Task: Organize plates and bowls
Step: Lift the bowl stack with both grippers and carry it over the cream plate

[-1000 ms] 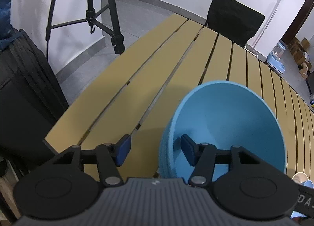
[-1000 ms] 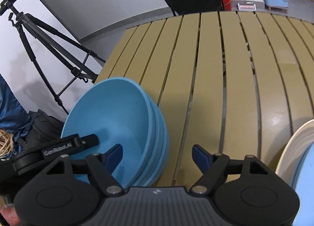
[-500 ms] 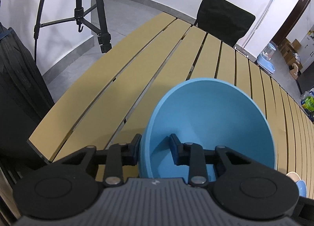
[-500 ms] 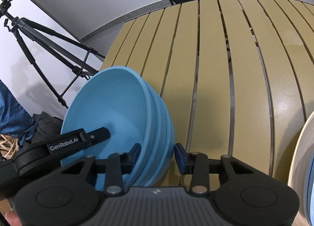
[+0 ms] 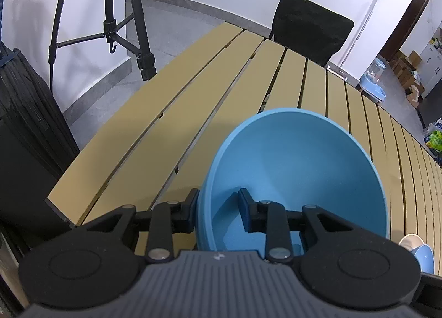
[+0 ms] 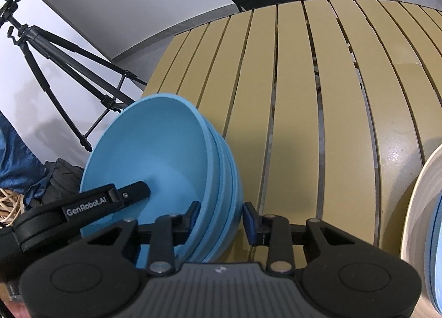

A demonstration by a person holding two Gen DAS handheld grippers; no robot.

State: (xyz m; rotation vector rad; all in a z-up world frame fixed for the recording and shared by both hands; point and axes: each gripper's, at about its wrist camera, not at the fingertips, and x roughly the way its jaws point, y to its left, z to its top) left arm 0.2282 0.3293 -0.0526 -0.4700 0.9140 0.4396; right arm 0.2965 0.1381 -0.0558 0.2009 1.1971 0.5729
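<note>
Both grippers went from wide open to clamped on the bowl stack [image 6: 165, 168] within the last second. Your left gripper [image 5: 218, 211] now had one finger [image 5: 244, 207] inside the top bowl and the other outside the wall, pads pinching the near-left rim. Your right gripper [image 6: 221, 219] straddled the opposite side, one finger [image 6: 250, 219] outside the stacked rims and the other inside, jaws narrowed to about the stack's wall thickness. Neither hand moved much while closing.

The stack, several nested blue bowls, sat near the table's [image 6: 298, 113] near-left corner, tilted a little in both views; I couldn't tell if the base was off the slats yet.

So the grasp step looked done and a two-handed carry should be next. A white plate with something blue on it [image 6: 422, 224] lay at the right edge of the right wrist view, well apart from the stack. Risk: the right pads may only bite the outer rims, so the inner bowls could shift.
</note>
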